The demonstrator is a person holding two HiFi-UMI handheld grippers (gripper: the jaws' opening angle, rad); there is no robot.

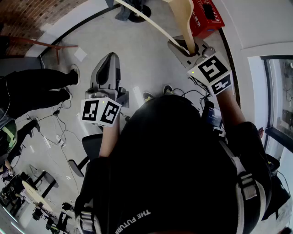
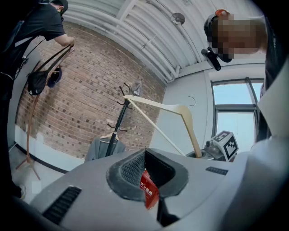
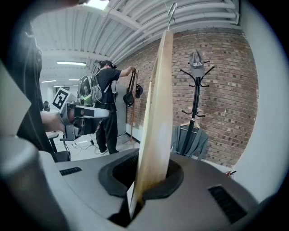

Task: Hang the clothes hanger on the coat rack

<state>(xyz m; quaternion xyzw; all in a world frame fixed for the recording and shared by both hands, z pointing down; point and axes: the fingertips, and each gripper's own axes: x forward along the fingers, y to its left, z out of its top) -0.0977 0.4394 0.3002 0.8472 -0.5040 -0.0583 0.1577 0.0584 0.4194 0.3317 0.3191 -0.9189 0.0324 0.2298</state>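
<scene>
1. We hold the wooden clothes hanger point(image 3: 156, 122) in the right gripper point(image 3: 144, 191). Its fingers point(image 3: 115, 173) are clamped on the lower end of 1 hanger arm.
2. From that grip the clothes hanger point(image 1: 183, 18) rises almost upright, and its metal hook point(image 3: 171, 11) is at the top, near the ceiling.
3. The coat rack point(image 3: 195, 103) stands against the brick wall point(image 3: 226, 90). In the right gripper view the clothes hanger sits left of the coat rack and well apart from it, not on any of its pegs.
4. In the left gripper view the far tip of the clothes hanger point(image 2: 180, 110) overlaps the top pegs of the coat rack point(image 2: 118, 124). We cannot tell contact from that view.
5. A grey garment point(image 3: 189, 140) hangs low on the coat rack, and a dark cap point(image 3: 196, 63) sits on its top.
6. The left gripper point(image 1: 110, 61) hangs left of the right gripper point(image 1: 190, 48), also short of the coat rack. Its fingers point(image 2: 131, 171) are closed down to a narrow slit and grip nothing.
7. Through that slit of the left gripper point(image 2: 151, 180) a red box point(image 2: 149, 191) with white print shows, beyond the fingers.
8. Another person point(image 3: 108, 108) stands left of the coat rack, by the same brick wall, holding up a dark bag point(image 3: 131, 97) by its strap.
</scene>
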